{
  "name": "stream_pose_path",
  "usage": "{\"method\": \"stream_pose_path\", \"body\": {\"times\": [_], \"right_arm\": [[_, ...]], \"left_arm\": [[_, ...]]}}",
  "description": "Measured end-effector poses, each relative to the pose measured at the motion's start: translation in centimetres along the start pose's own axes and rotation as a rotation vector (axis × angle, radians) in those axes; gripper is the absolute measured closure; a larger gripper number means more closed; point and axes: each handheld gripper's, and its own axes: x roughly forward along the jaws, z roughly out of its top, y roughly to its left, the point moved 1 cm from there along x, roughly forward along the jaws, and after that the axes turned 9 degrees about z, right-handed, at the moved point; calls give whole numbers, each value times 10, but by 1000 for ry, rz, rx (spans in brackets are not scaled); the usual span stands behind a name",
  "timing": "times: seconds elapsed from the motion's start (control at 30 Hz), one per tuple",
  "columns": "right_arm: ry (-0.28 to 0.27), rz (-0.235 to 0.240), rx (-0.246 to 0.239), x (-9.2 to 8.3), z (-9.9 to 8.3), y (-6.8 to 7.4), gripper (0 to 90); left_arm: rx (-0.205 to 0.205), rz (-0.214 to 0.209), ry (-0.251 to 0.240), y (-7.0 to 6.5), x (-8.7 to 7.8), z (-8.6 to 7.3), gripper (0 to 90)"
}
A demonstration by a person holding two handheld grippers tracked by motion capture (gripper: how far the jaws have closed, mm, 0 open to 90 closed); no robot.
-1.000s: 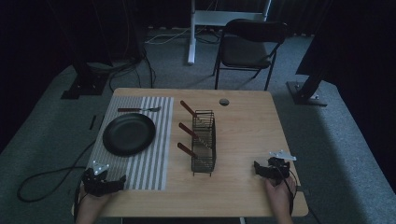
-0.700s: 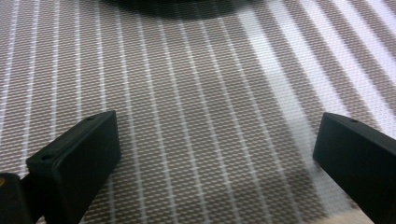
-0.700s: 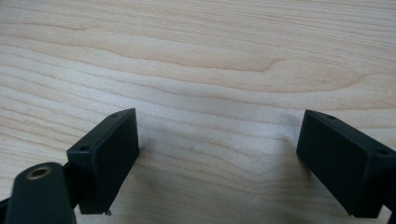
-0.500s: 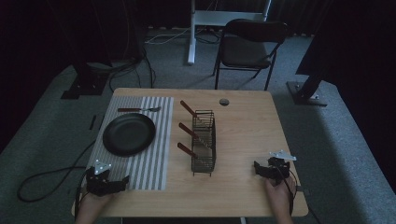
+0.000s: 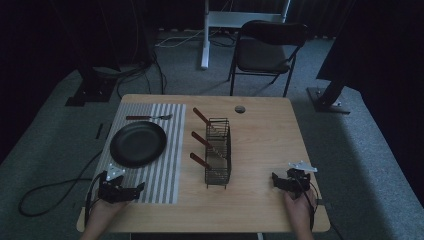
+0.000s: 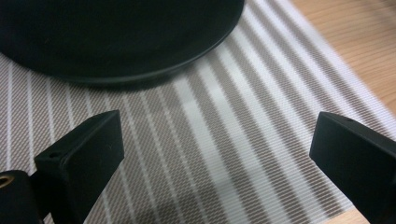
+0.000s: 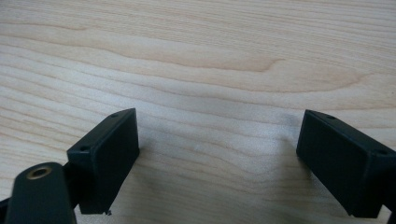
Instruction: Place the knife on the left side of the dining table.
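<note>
A black plate [image 6: 116, 37] lies just ahead of the left black tool [image 6: 215, 154] on a grey-and-white striped mat [image 6: 224, 140], beside the pale wood-grain worktop [image 7: 196, 56].

High view sits above the near side, facing forward and down over the whole desk [image 5: 260, 130]. Left tool's camera hangs close over the striped mat [image 6: 224, 154] and plate [image 6: 116, 37] edge, also visible from above; right tool's camera stares close at bare wood.
</note>
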Motion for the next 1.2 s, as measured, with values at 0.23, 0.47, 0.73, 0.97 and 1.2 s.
{"method": "stream_pose_path", "body": {"times": [0.23, 0.47, 0.73, 0.97, 1.2], "right_arm": [[0, 0, 0, 0, 0, 0, 121], [0, 0, -1, 0, 0, 0, 121], [1, 0, -1, 0, 0, 0, 121], [-1, 0, -2, 0, 0, 0, 121], [0, 0, -3, 0, 0, 0, 121]], "left_arm": [[24, -14, -19, -6, -3, 15, 38], [49, -30, -51, -13, -7, 34, 38], [64, -44, -71, -20, -7, 49, 39], [84, -49, -80, -25, -6, 63, 39], [76, -78, -98, -26, -7, 80, 39]]}}
